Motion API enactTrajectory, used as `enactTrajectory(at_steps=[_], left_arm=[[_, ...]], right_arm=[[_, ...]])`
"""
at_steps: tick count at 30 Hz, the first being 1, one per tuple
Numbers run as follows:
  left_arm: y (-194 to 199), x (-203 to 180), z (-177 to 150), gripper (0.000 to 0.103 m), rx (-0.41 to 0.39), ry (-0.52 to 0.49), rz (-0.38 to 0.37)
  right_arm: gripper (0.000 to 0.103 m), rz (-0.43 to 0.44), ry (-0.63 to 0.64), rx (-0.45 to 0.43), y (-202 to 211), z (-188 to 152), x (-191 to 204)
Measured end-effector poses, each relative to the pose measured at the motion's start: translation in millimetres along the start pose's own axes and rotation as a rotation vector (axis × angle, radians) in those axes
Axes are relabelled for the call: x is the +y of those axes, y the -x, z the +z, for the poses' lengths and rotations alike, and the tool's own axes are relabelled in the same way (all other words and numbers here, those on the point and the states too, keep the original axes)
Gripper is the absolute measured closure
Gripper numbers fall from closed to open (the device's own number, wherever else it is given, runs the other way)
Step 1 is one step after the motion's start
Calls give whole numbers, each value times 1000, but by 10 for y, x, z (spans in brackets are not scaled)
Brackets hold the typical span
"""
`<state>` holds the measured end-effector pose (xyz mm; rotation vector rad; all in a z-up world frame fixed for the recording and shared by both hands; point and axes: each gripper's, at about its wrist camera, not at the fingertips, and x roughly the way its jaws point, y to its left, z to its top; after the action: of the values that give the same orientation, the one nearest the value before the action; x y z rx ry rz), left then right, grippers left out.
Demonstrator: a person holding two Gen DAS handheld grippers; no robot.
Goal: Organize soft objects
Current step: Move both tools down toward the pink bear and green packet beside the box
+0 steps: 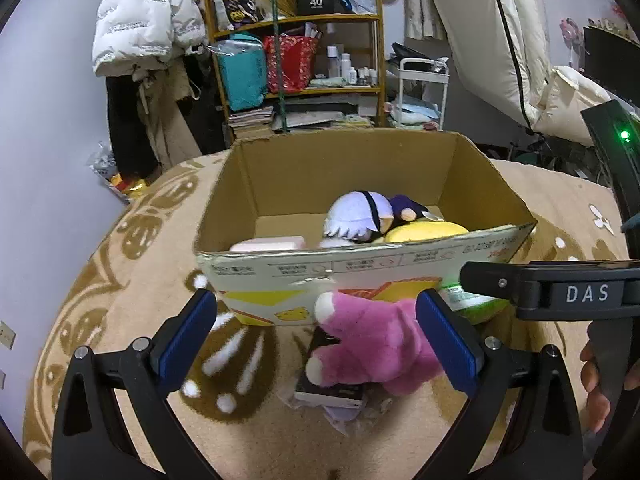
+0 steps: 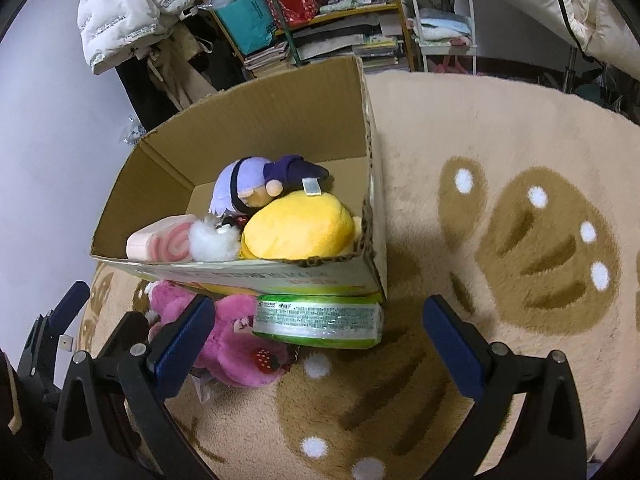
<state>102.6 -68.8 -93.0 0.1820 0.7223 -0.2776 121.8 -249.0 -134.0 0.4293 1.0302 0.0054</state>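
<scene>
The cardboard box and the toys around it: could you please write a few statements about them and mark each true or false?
1. The yellow plush lies inside the cardboard box. True.
2. The pink plush is already in the box. False: it lies on the rug in front of the box.
3. The left gripper is open, with the pink plush between its fingers. True.
4. The right gripper is clamped on the green pack. False: it is open and holds nothing.
</scene>
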Motion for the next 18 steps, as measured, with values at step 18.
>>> enactTrajectory(at_steps=[18], left_arm=[[-361, -163, -102, 4, 110, -58, 1]], right_arm=[[0, 23, -38, 87, -295, 48, -66]])
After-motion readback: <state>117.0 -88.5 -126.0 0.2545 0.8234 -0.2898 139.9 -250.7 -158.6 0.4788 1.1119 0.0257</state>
